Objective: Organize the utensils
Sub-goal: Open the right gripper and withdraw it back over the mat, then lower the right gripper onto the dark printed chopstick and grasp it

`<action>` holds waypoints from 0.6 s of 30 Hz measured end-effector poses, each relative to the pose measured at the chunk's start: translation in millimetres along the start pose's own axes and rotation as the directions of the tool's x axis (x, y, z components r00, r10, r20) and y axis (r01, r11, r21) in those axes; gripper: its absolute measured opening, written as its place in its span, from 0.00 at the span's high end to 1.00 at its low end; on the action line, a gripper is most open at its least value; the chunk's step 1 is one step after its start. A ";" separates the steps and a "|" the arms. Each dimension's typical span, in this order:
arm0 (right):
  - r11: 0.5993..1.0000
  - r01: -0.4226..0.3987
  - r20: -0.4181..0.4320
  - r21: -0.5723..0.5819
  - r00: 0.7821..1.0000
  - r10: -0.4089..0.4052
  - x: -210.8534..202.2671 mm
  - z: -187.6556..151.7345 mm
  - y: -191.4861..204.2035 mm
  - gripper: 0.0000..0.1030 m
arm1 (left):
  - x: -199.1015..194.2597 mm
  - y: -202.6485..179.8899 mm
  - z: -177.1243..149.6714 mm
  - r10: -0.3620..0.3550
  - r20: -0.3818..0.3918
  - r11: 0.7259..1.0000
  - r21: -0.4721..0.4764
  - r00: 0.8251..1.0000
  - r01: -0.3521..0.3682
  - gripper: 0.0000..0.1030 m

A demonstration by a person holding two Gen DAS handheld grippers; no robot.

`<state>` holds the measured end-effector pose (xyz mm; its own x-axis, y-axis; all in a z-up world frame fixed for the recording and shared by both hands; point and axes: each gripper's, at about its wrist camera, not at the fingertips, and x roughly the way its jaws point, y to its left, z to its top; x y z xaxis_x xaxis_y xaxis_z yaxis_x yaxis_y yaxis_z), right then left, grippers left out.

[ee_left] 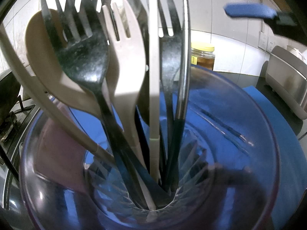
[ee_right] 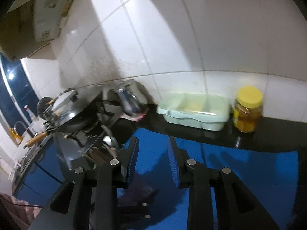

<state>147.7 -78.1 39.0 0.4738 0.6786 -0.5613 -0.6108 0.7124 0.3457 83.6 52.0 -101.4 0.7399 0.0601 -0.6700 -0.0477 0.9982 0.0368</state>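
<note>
Currently right gripper (ee_right: 152, 157) parted, empty, lower centre over blue mat (ee_right: 239, 164); left gripper unseen, likely clamped on glass cup (ee_left: 249, 115) filling frame with forks and spoons (ee_left: 122, 61); best kept upright, steady for inserts.

Your clear cup (ee_left: 249, 153), with ridged facets at its base, holds black forks (ee_left: 84, 61) and beige utensils (ee_left: 128, 57). Beneath it lies a blue mat (ee_right: 239, 164) on the black bench (ee_right: 268, 134). Beyond: a yellow-lidded amber jar (ee_right: 248, 111), a pale green tray (ee_right: 193, 118), white wall tiles (ee_right: 191, 38).
</note>
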 end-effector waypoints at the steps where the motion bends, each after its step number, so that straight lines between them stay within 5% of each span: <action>1: 1.000 0.010 -0.006 0.007 1.000 -0.010 0.7 -1.8 -4.7 0.69 | 0.0 0.1 0.0 0.000 0.000 1.000 0.000 1.000 0.000 0.23; 18: 0.984 0.171 -0.205 0.055 0.966 -0.156 45.7 -37.0 -63.6 0.69 | -0.3 0.4 -0.6 0.000 0.000 1.000 0.000 1.000 0.000 0.23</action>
<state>184.7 -99.0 -36.5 0.4233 0.5077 -0.7504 -0.4847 0.8267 0.2859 83.0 52.4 -101.6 0.7400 0.0601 -0.6699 -0.0477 0.9982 0.0369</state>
